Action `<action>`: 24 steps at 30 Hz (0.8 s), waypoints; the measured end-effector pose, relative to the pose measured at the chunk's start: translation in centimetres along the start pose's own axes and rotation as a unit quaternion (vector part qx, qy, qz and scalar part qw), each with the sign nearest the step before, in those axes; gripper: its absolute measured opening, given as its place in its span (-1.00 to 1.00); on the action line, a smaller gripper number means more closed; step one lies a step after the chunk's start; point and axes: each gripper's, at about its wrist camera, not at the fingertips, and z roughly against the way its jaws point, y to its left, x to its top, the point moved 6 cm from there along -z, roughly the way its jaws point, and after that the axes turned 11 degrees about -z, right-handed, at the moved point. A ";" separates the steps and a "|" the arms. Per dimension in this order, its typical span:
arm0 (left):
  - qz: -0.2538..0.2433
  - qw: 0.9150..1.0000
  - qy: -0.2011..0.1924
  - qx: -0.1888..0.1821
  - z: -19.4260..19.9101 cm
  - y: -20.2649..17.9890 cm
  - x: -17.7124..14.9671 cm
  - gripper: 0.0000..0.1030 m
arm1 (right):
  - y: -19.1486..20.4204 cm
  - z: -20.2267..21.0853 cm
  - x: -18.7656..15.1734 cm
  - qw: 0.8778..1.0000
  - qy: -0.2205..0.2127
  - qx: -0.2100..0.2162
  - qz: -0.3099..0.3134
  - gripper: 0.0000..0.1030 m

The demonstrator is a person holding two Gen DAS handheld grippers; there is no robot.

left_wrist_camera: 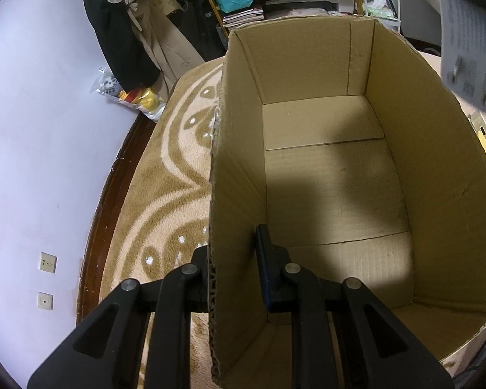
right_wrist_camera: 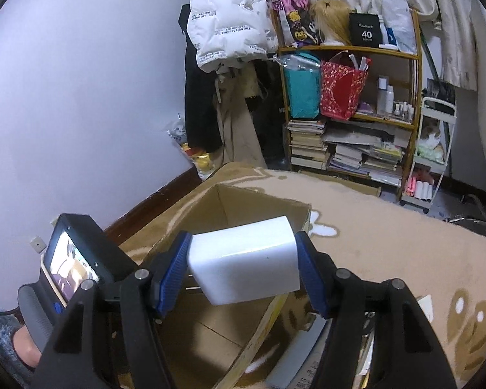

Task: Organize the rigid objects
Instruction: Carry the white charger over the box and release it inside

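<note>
The left gripper straddles the left wall of an open cardboard box: one finger sits outside the wall, the other inside it. The wall lies against the outer finger with a clear gap to the inner one, so the jaws stand apart, not pinched. Ahead of this tool the box floor is bare, partly in shadow. To its left lie a beige patterned rug and a pale wall.

The right gripper is clamped on a white rectangular block, blue pads pressing both ends. The block hangs above the cardboard box, which lies just ahead and below. Beyond stands a cluttered bookshelf; a hanging white puffer jacket is to its left.
</note>
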 end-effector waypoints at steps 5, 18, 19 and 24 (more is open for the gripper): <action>0.000 1.000 0.000 0.000 0.0 0.1 0.0 -0.65 | 0.0 -0.5 -0.8 1.000 0.012 0.002 -0.002 0.33; 0.002 1.000 -0.006 -0.010 0.1 0.0 0.3 -0.66 | -0.2 0.0 -1.3 1.000 0.006 -0.010 -0.006 0.33; 0.000 1.000 -0.005 -0.007 0.1 0.0 0.2 -0.66 | -0.2 0.1 -1.2 1.000 0.005 -0.010 -0.005 0.33; 0.005 1.000 0.003 -0.011 -0.3 0.1 0.1 -0.65 | -1.1 0.2 -1.1 1.000 0.006 -0.021 -0.017 0.39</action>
